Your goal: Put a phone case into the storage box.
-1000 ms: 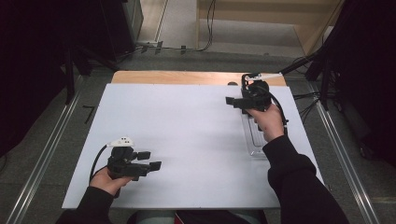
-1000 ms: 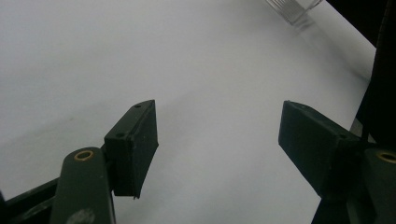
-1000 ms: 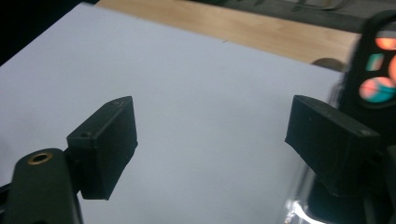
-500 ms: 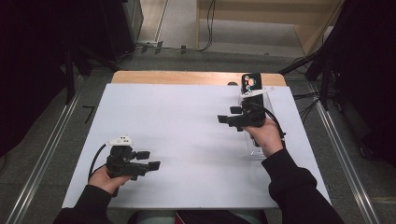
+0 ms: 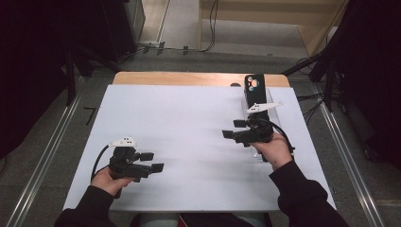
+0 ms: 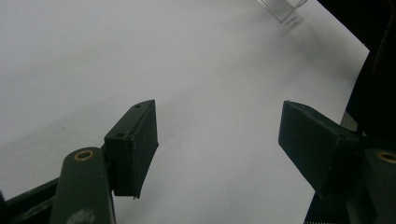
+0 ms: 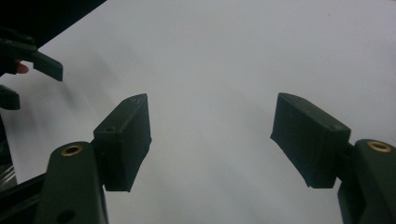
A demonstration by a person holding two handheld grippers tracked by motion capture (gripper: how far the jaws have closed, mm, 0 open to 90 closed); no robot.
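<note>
Since the earlier frames, the right gripper [image 5: 232,129] has been coming back from the far right corner toward the centre right of the frame, leaving a black phone [image 5: 255,88] uncovered in the upper right. The left gripper [image 5: 153,161] is staying at the lower left, barely changed.

There are two grippers, one phone and one clear holder [image 5: 273,114].

The phone is standing upright at the far end of the clear holder, near the back edge of the white desk [image 5: 179,123], with its camera lenses facing the high view. The holder is a see-through plastic tray lying along the right side of the desk; its corner is also showing at the top of the left gripper view [image 6: 281,8].

Both grippers are spread wide and holding nothing, each hovering over bare white desk. In the right gripper view, the left gripper [image 7: 28,79] is appearing at the upper left edge.
</note>
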